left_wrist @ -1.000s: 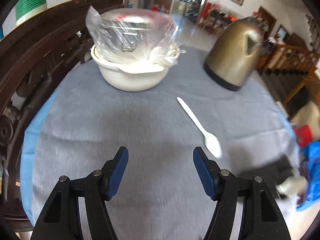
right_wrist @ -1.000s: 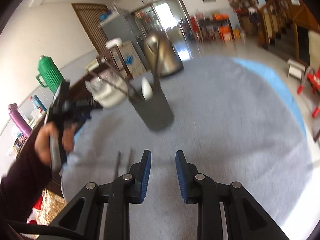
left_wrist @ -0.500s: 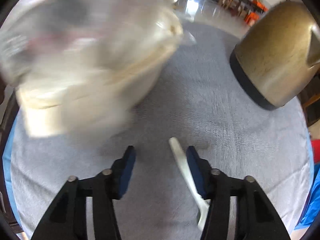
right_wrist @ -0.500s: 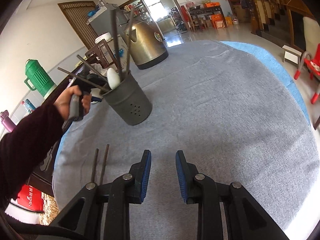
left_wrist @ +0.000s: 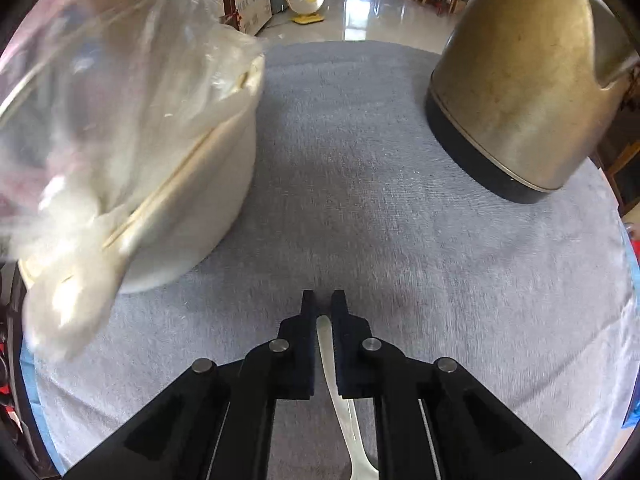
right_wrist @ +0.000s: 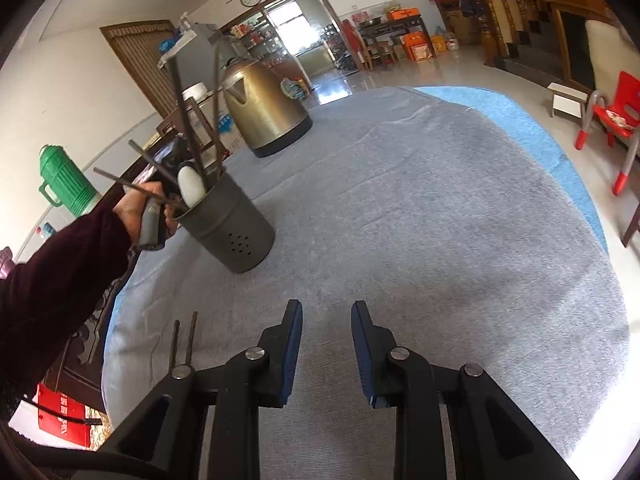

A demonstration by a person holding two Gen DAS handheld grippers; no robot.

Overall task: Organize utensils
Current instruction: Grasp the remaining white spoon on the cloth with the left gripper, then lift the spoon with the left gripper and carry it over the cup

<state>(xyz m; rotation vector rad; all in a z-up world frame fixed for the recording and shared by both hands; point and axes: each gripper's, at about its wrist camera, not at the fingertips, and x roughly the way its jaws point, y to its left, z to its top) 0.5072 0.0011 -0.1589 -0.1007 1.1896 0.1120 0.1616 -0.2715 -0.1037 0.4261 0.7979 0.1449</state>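
Left gripper (left_wrist: 323, 300) just closed, jaws clamped on white spoon (left_wrist: 334, 380) at handle end, low on grey cloth (left_wrist: 360, 200). Right gripper (right_wrist: 326, 312) half open, empty. Risk: thin handle pivots, bowl end droops; cream bowl (left_wrist: 192, 200) at 10 o'clock invites bump. Spoon axis 12-to-6, bowl end toward 6. Utensil holder (right_wrist: 236, 232) awaits.

Two white spoons (left_wrist: 329, 354); one kettle (right_wrist: 264, 110); one holder (right_wrist: 230, 228); two loose chopsticks (right_wrist: 182, 340); one bowl (left_wrist: 188, 184).

Black plastic left claw (left_wrist: 323, 300) and right claw (right_wrist: 326, 316) with silver screw heads, the right's fingers (right_wrist: 294, 340) blue-padded; person's sleeve (right_wrist: 60, 280) dark maroon.
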